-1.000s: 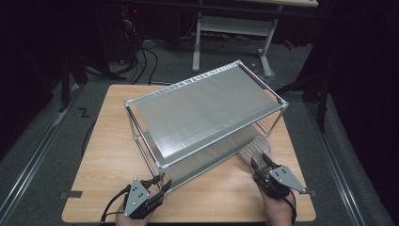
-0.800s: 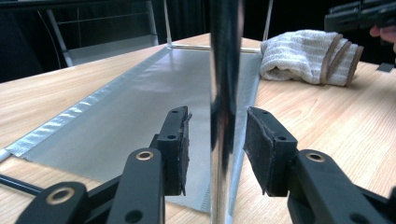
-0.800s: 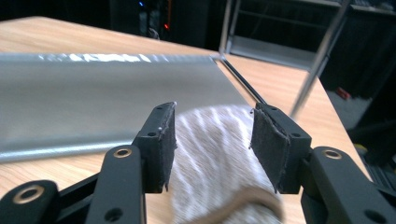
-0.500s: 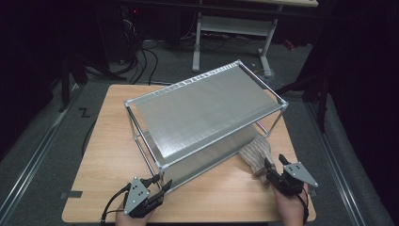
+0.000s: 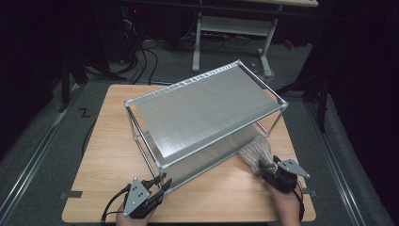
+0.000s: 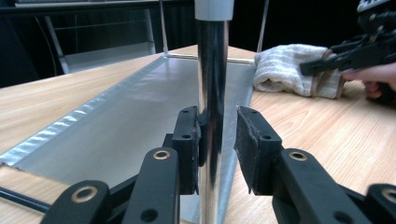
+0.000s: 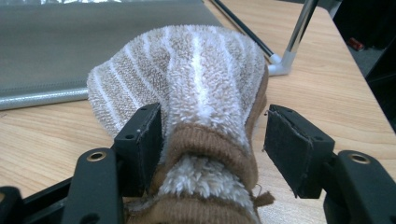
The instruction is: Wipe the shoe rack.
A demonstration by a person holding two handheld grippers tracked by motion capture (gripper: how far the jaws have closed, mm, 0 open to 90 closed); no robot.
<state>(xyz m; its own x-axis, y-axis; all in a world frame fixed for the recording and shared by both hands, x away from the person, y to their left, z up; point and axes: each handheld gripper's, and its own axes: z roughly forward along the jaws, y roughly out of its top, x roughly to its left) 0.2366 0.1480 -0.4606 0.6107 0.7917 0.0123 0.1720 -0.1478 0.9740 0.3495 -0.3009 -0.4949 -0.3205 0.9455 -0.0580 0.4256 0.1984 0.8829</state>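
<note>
- Big wooden table [image 5: 103, 155], with a two-tier metal rack [image 5: 202, 113] sitting diagonally across most of it.
- Striped beige towel [image 5: 256, 151] is bunched up on the tabletop, right against the rack's near right corner.
- Left gripper [image 5: 157, 186] has been closing on the rack's front corner post [image 6: 212, 93]; one pad touches the chrome, the other's a hair off.
- Right gripper [image 5: 268, 165] has been opening, so it's let go. The towel's brown hem [image 7: 210, 144] lies loose between the jaws.
</note>
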